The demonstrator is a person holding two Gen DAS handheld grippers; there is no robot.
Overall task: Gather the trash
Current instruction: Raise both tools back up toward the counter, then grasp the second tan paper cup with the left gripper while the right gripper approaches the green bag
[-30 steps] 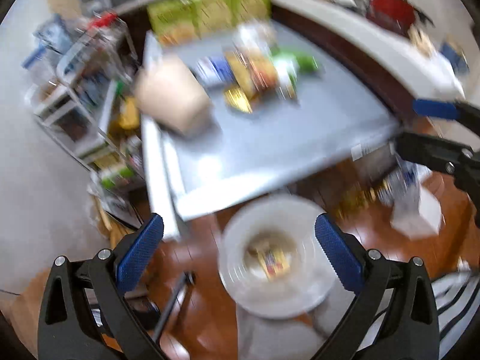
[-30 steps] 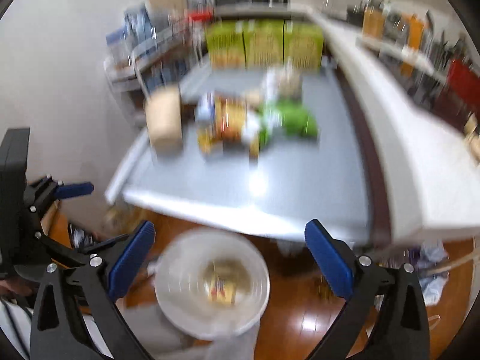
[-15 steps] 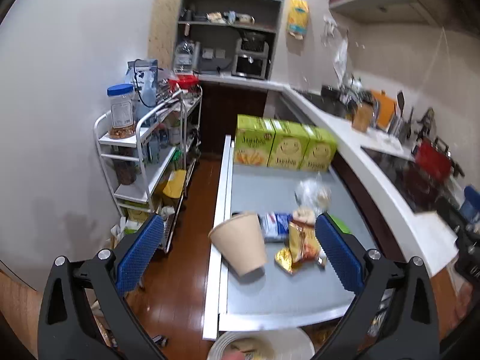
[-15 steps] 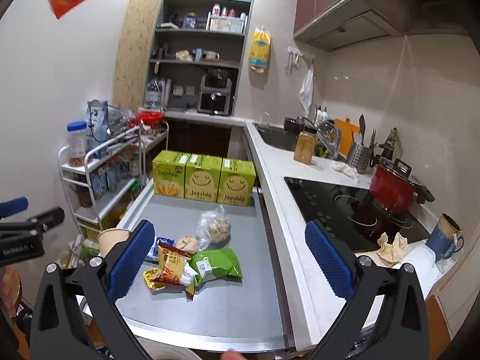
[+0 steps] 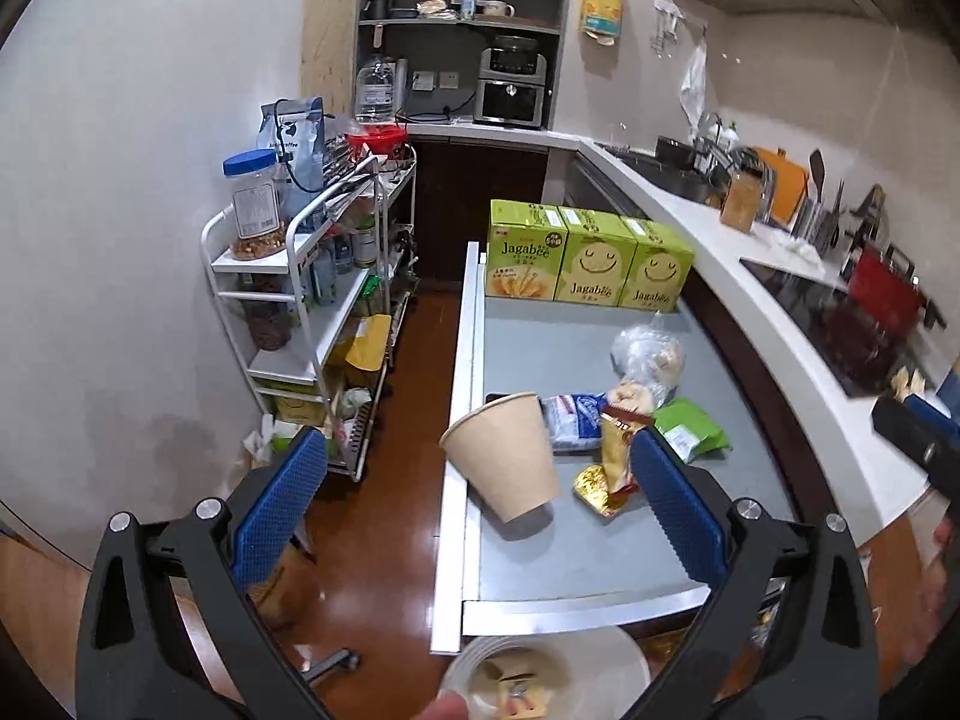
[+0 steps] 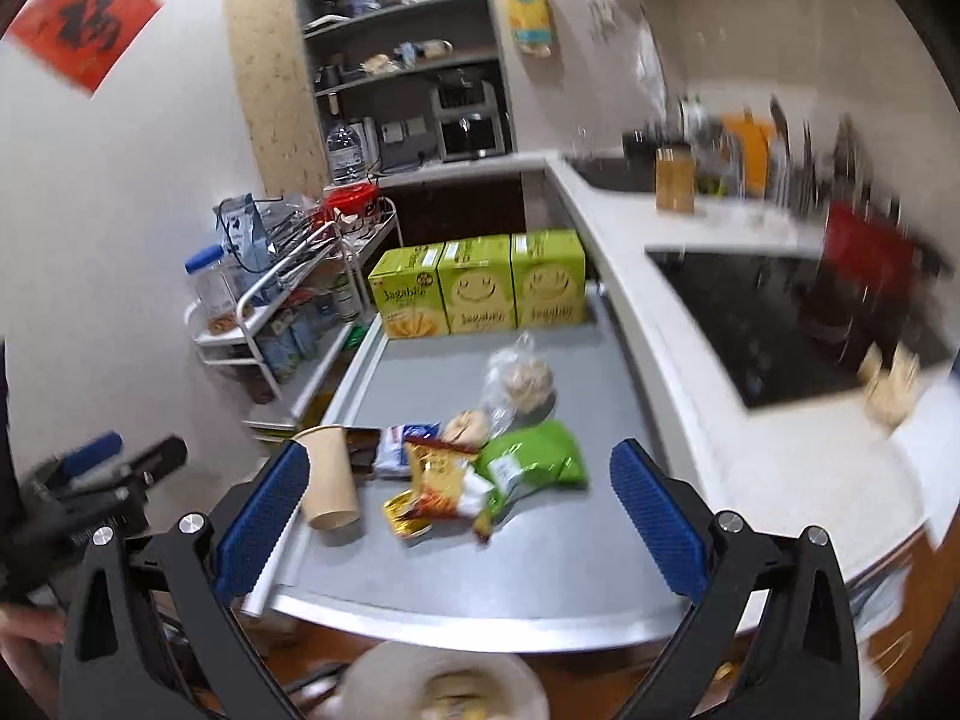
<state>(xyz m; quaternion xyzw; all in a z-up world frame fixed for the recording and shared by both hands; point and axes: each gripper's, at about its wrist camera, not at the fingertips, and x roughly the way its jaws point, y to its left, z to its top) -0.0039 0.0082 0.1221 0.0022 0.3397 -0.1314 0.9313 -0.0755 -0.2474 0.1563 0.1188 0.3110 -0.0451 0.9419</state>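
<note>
A: Fig., both wrist views. What is changing vs. a sec ago?

B: Both cams are lifting off the white bin [image 5: 543, 669] below the worktop [image 5: 576, 546] edge & are now looking level across the kitchen. The bin, w/ a wrapper or two inside, is sliding to 6 o'clock, half cut off. The left view is sharp now; the right is blurring at its 3 o'clock side.

A: Claws?

B: Left claw [image 5: 477, 504] is standing spread, nothing between the pads. Right claw [image 6: 459, 507] is likewise spread & empty.

A: Where is the trash sitting?

B: All on the grey worktop: paper cup [image 5: 501, 459] lying tipped at the left edge, at 12 o'clock of the left claw; beside it, toward 3 o'clock, a blue-white packet [image 5: 570, 423], orange snack bag [image 6: 441, 480], gold wrapper [image 5: 594, 483], green bag [image 6: 531, 462], and a clear bag [image 6: 519, 381] farther back. The three Jagabee boxes [image 5: 585, 264] are standing at the far end, prob. not trash.

A: Meaning for the task?

B: Likely a drop-off is done & the next pick is starting; the cup looks nearest.
</note>
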